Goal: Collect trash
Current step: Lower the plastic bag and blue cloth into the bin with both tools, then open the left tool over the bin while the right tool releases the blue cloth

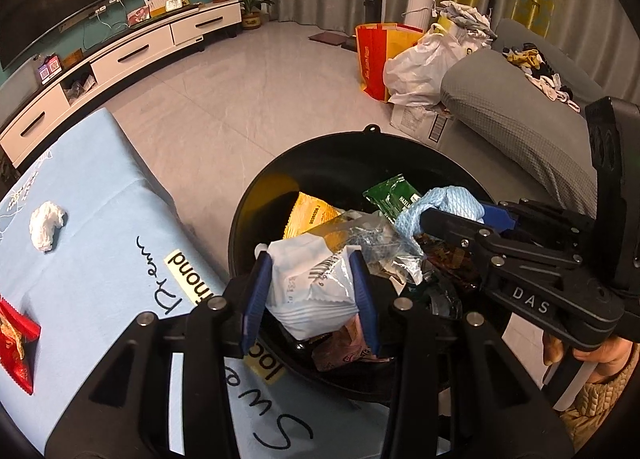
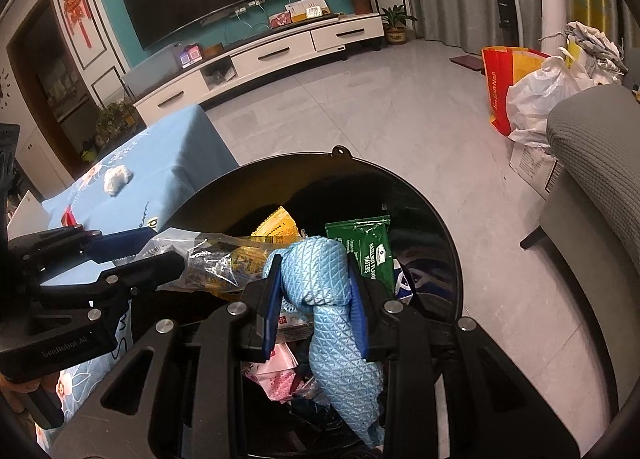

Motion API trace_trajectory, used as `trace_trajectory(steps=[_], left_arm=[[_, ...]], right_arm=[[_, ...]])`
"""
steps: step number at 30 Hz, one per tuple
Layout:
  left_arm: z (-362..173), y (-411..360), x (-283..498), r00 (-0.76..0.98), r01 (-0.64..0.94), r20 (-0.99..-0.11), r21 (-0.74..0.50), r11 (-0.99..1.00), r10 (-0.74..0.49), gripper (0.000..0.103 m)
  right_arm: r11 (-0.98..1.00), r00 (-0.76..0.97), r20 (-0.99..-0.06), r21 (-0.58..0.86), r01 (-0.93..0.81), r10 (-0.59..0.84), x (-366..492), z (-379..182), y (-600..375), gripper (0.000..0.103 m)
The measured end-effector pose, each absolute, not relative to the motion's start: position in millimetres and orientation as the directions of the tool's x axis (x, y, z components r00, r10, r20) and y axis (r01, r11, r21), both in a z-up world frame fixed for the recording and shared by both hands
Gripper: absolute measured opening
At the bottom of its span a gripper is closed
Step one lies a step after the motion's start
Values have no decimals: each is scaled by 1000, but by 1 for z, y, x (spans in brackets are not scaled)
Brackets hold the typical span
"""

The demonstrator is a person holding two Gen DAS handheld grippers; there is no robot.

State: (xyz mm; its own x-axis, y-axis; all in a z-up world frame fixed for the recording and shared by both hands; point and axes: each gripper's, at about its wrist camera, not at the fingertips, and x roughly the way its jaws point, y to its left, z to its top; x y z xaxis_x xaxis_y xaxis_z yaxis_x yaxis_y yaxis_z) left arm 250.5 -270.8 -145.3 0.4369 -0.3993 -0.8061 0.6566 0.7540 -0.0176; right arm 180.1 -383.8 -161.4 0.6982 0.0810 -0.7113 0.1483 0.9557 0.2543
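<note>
Left gripper over black bin — jaws pinching white wrapper from both sides; wrapper sits between blue pads, above bin's heap of wrappers; right gripper jaws clamped on light-blue cloth (cloth hangs down past pads into bin mouth); green wafer packet lies in bin beyond cloth; crumpled white tissue and red packet on blue-covered surface — well apart from both jaws.

Glossy black plastic trash bin, shiny crinkled white plastic wrapper, waffle-textured pale blue cloth, glossy green foil packet, matt light blue fabric tablecloth, crumpled white tissue, polished grey floor tiles
</note>
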Motion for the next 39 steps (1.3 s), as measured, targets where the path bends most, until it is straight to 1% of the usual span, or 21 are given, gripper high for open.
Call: trace_trajectory(steps=[25,27,37,39], left_arm=[[-154,-279,251,426,664,-832,20,747,-357,44],[-155,-280,251,425,665,-833,23,747,-353,46],[-159,-282,251,418,667,-840,25,745,-346,47],[-160,-282,251,416,667,-841,24,744,-345,50]], right_arm=[[958,662,-746,238,161,74,188,-167,-383,33],[957,662,-745,239,161,75,188,-168,-384,33],[956,654,-753,241,167,75,188,-173,-383,33],[955,653,-753,243,169,76,188,-173,-383,33]])
